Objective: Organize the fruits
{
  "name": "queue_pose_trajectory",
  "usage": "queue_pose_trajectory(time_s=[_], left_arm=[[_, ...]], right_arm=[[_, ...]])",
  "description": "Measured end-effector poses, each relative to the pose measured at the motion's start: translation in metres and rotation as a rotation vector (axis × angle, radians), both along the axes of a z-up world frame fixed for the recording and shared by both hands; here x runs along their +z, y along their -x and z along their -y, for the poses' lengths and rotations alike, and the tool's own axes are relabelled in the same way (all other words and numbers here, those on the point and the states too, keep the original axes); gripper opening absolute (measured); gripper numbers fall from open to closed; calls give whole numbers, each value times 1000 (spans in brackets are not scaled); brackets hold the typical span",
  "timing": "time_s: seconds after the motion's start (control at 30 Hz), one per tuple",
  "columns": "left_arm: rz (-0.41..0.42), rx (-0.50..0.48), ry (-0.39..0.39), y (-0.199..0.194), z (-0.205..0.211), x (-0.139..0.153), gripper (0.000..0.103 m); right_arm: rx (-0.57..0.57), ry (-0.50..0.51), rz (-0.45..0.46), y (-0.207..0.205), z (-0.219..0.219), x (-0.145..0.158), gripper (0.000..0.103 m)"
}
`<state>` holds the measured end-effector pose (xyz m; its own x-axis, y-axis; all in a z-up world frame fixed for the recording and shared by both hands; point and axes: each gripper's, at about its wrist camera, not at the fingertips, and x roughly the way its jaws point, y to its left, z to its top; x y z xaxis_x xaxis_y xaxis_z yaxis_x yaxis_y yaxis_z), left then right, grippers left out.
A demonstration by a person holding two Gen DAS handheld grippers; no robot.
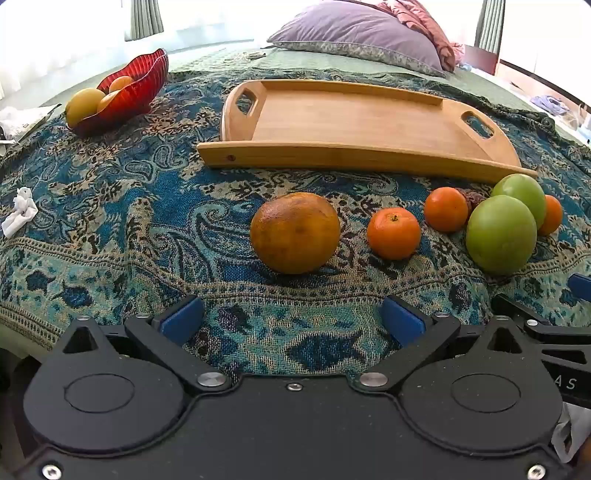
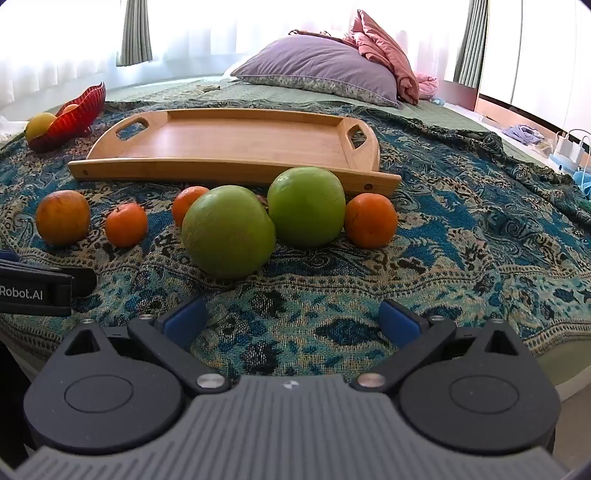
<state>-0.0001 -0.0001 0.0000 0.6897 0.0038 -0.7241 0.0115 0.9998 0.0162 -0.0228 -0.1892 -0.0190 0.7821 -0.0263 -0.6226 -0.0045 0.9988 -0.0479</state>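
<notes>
A large brownish orange (image 1: 294,232) (image 2: 62,217), three small tangerines (image 1: 393,233) (image 2: 126,224) and two green apples (image 1: 501,234) (image 2: 229,231) lie in a row on the patterned blanket, in front of an empty wooden tray (image 1: 354,125) (image 2: 236,142). A red bowl (image 1: 136,92) (image 2: 74,118) with yellow and orange fruit stands at the far left. My left gripper (image 1: 291,321) is open and empty, just short of the large orange. My right gripper (image 2: 291,319) is open and empty, just short of the nearer green apple.
A purple pillow (image 1: 362,33) (image 2: 317,68) and pink bedding lie behind the tray. A crumpled white tissue (image 1: 20,210) lies at the left. The blanket's front edge (image 2: 554,332) drops off near the right gripper.
</notes>
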Motion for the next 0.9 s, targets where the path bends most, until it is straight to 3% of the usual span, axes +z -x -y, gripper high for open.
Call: queue_pose_trajectory(time_s=[0.9], left_arm=[[-2, 1, 1, 0, 0, 0, 103]], right_arm=[[0, 3, 1, 0, -1, 0, 103]])
